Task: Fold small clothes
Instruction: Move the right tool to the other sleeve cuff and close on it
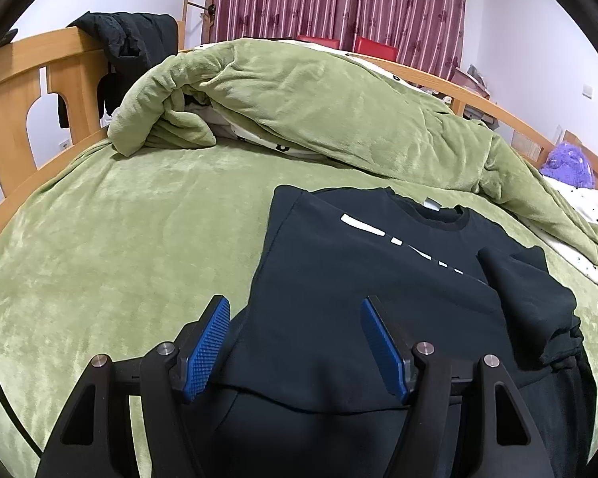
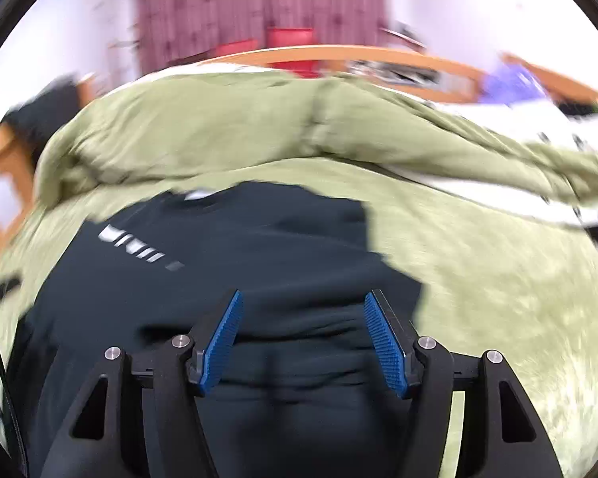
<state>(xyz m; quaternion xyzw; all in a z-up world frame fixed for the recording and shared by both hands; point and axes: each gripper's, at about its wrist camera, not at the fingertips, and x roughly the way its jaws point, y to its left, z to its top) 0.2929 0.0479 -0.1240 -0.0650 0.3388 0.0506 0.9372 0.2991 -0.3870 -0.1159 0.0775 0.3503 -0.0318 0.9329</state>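
The left gripper [image 1: 295, 310] is tilted downward over the near part of the dark shirt [image 1: 358, 279], with its jaws standing apart and its blue pads [image 1: 209, 348] pressing on nothing. The right gripper [image 2: 301, 306] is likewise angled down over the near part of the same shirt, on the side away from its white print, and its jaws stand apart with only loose fabric below them. Its view is smeared with motion blur, while its blue pads [image 2: 384, 344] stay sharp and bare.
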